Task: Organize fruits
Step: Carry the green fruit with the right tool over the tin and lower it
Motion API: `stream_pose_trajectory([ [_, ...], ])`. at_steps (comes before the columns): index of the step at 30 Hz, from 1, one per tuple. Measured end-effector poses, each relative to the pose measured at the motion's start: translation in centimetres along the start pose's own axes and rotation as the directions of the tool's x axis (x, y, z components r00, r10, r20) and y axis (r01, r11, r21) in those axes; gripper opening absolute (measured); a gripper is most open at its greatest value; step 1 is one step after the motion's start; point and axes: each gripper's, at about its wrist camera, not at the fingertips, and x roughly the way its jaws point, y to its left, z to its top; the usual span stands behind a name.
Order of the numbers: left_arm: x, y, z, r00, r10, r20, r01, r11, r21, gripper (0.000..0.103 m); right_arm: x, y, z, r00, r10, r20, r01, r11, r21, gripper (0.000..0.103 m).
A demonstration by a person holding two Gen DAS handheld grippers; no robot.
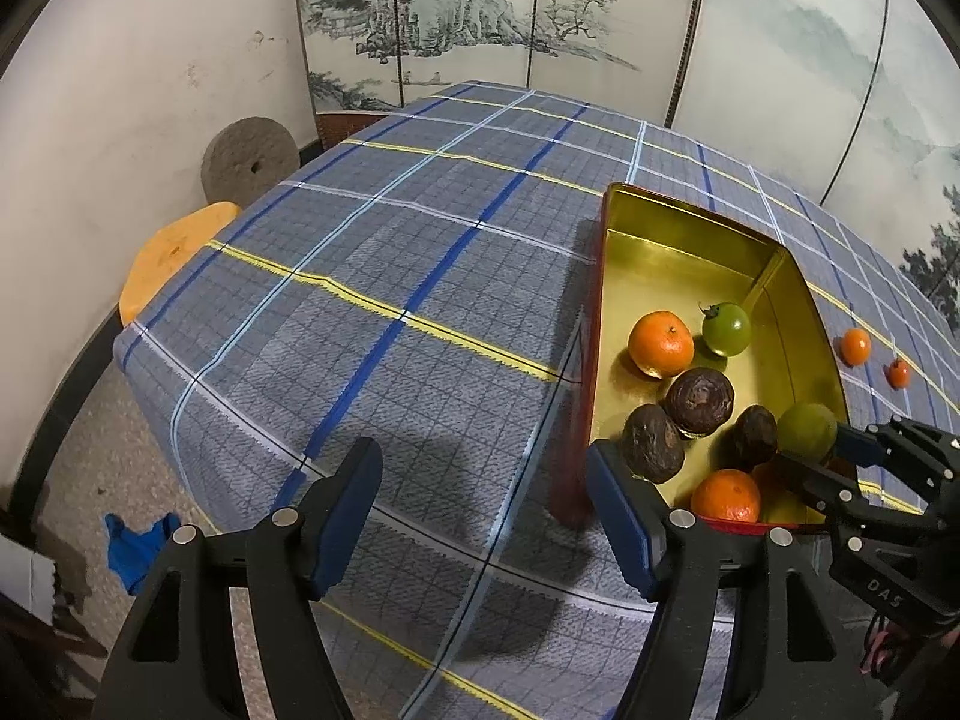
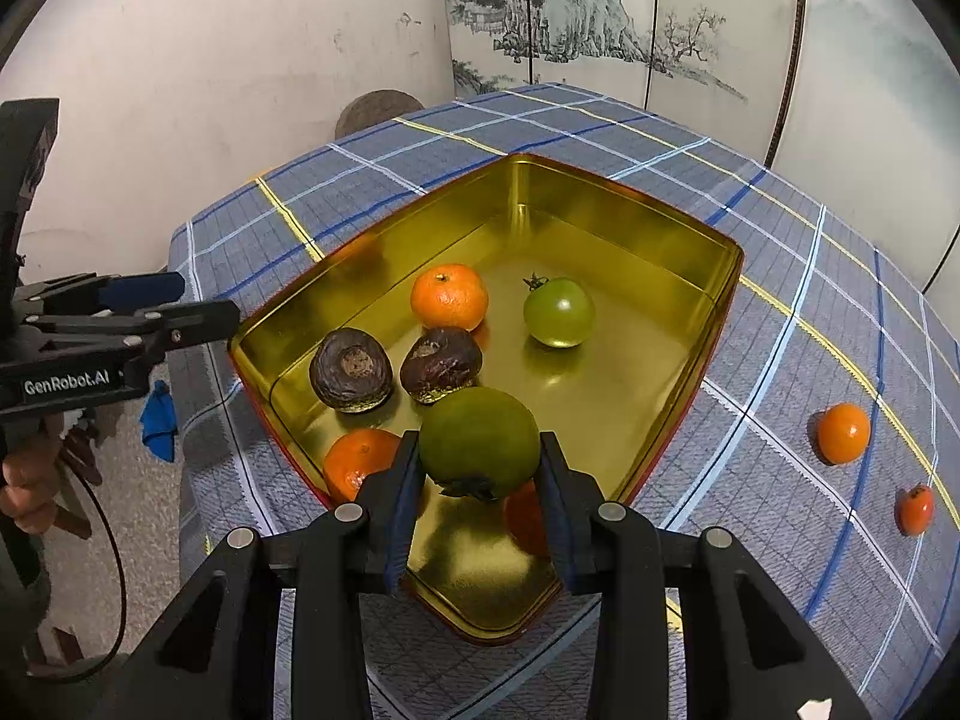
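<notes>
Green fruit point(image 2: 479, 441) pinched in right gripper point(image 2: 479, 474) over gold tin point(image 2: 630, 228), six inside; two fruits point(image 2: 843, 432) waiting at right edge of frame; left gripper point(image 1: 485, 516) spread, idle.

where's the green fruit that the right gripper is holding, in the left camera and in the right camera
Left wrist view: the held green fruit sits far right, above the tin's near end, in the right gripper.
Right wrist view: same fruit, bottom centre, clamped between the right gripper's pads.
Shared landmark: the gold tin, with the green tomato inside.
</notes>
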Motion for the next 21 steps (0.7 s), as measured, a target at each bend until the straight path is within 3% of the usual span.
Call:
stream_pose_trajectory([
  [21, -0.28, -0.12, 0.17, 1.000, -0.012, -0.002, 0.012, 1.000, -0.007, 0.071, -0.10, 0.41, -0.45, 1.000, 0.019, -0.001, -0.019, 1.000, 0.003, 0.038],
])
